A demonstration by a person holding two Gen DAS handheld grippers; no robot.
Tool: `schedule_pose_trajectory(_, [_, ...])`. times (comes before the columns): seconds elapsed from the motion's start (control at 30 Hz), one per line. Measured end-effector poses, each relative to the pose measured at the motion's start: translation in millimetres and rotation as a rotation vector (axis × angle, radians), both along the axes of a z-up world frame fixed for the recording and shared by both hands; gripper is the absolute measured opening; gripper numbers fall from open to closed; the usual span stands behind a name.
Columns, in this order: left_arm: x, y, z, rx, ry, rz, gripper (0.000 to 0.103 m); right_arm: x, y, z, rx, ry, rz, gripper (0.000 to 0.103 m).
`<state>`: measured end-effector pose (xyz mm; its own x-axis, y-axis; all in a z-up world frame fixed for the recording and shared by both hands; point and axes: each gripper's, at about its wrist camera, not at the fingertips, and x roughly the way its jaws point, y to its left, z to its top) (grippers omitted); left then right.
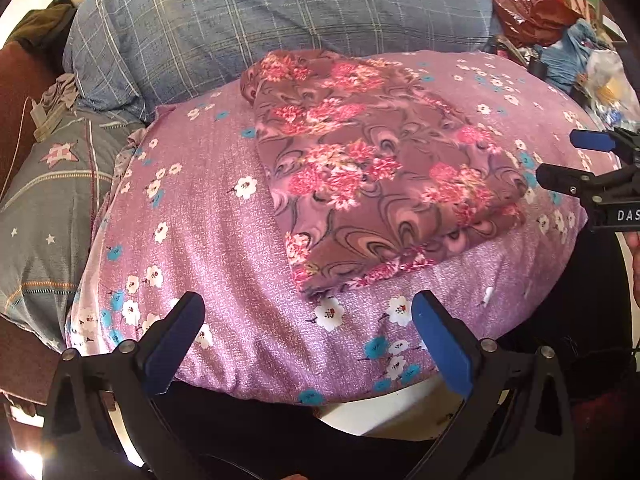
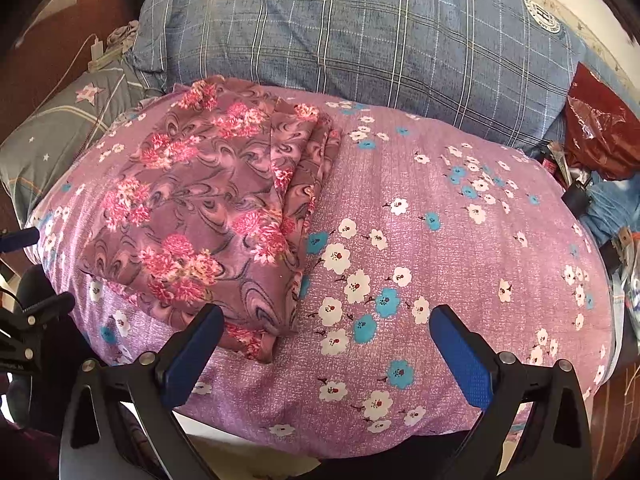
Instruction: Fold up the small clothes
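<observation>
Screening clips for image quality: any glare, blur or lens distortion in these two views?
Left wrist view: strong fisheye bulge, dark vignetted corners, a blown-out flare at bottom left, and the folded floral garment is sharp. Right wrist view: same barrel distortion curving the purple flowered pillow, even daylight, no motion blur, overexposed white strip beneath the pillow's near edge.

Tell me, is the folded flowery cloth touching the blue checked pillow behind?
Apart. The right wrist view shows purple cushion between the folded cloth and the checked pillow.

Bright, even daylight; soft shadows; strong fisheye bending and dark corners; white glare at lower-left edge; sharp centre.
</observation>
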<state>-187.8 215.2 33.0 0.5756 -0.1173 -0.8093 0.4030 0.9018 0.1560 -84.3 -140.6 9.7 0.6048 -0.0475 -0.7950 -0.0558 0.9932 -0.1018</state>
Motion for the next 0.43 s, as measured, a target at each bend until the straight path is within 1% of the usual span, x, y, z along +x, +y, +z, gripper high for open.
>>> schedule_pose_trajectory(0.1, [-3,-3,3,0.008,-0.014,-0.024,0.103,-4,-1,1,0.007,-0.007,-0.007,0.103])
schedule_pose_trajectory(0.27, [-20,-17,11,0.034,-0.108,-0.079,0.103,-8,-4,3,0.016,-0.010,-0.021,0.103])
schedule_pose_trajectory(0.33, [-23,-21,12,0.044,-0.114,-0.096,0.103,-9,-5,4,0.013,-0.013,-0.024,0.103])
schedule_pose_trajectory(0.43, [-22,-24,12,0.049,-0.102,-0.102,0.103,-10,-6,5,0.006,-0.017,-0.028,0.103])
